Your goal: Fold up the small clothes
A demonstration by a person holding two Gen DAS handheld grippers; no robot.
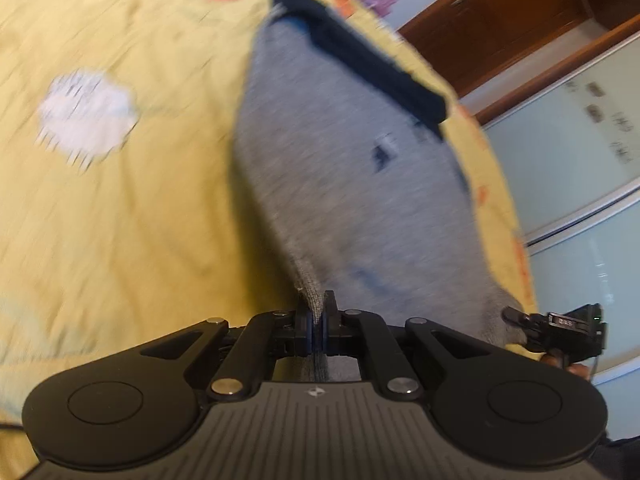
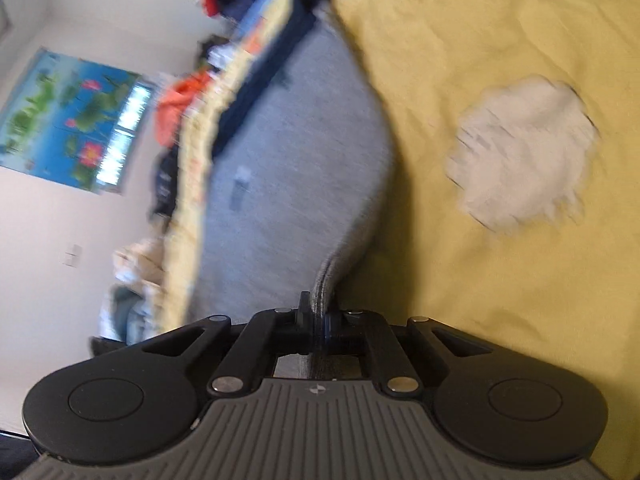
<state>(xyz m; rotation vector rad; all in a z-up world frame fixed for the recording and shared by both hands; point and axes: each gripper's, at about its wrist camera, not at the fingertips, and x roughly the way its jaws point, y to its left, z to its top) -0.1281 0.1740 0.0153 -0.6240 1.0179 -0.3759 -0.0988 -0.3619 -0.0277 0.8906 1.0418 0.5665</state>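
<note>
Yellow printed bedspread covers the bed and fills most of both views; both frames are motion-blurred. Grey knit garment with a dark navy band along its far edge is stretched between the two tools, lifted at the near edge, far end lying toward the bed's edge. Left tool is clamped on a near corner of the grey fabric, jaws closed with cloth pinched between the pads and a strip trailing back under the tool. Right tool is likewise closed on the other near corner, folded hem gathered between its pads. In the left wrist view the right tool shows at the right margin, at the garment's corner. White fuzzy round patch sits on the bedspread, apart from the garment's long edge, with bare yellow cloth between them. Navy band runs close to the bed edge. Past that edge: brown wooden cabinet and pale frosted sliding panels in the left view; in the right view a heap of mixed clothes along the bed edge, a white wall and a blue lotus poster.
</note>
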